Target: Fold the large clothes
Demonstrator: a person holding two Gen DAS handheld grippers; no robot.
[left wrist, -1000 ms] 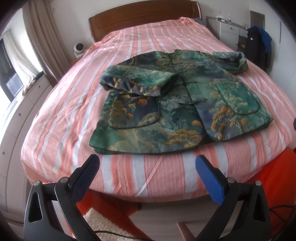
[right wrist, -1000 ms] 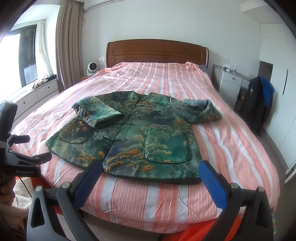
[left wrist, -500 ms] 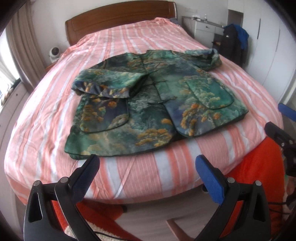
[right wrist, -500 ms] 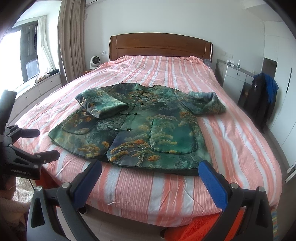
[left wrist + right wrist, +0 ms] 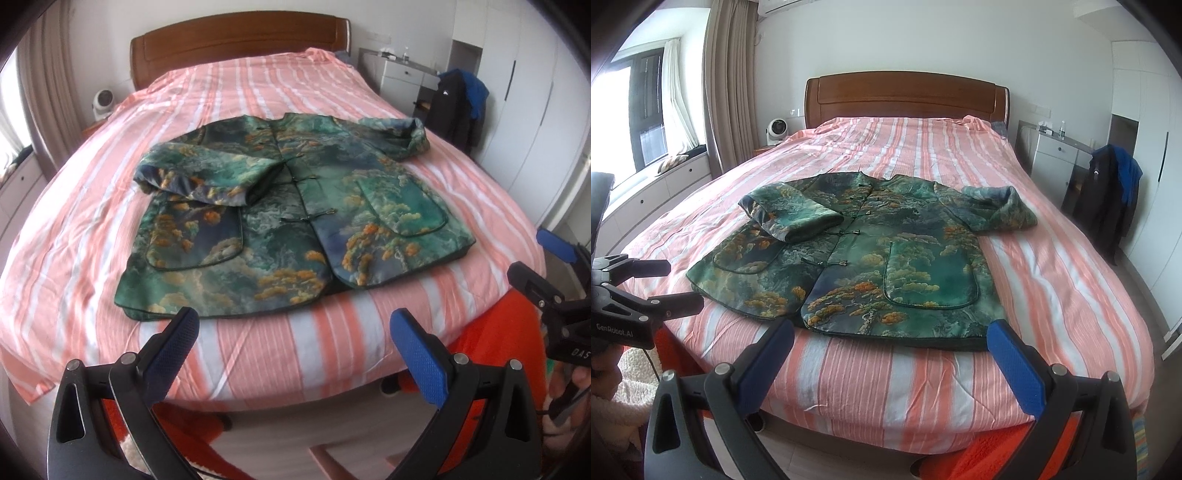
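Both your grippers have swung round vs a sec ago, so the left cam now sees the bed more square-on w/ the headboard [image 5: 236,40] up top, and your right gripper [image 5: 554,273] has crept into its right edge. Left gripper [image 5: 295,339] hangs off the foot of the bed, blue pads spread wide, nothing between them. Right gripper [image 5: 890,350] is the same deal in its own cam: fingers wide apart, gripping nothing, hovering just short of the jacket hem. You can also see the left gripper [image 5: 661,288] poking in at the left edge of the right cam. Green patterned jacket [image 5: 871,258] lies flat, front up, on the pink striped bedspread [image 5: 923,158], towards the foot end and roughly centred. Its sleeve on the window side [image 5: 790,218] is already folded in across the chest, resting on top of the front panel. Other sleeve [image 5: 1001,210] sticks out toward the wardrobe side, cuff bunched up a bit. Front is buttoned, big patch pocket [image 5: 931,273] on each side. Bg stuff: small white fan [image 5: 776,130] beside the headboard, dark coat [image 5: 1108,199] hanging by the white cabinets, orange rug [image 5: 495,343] under the bed's foot.
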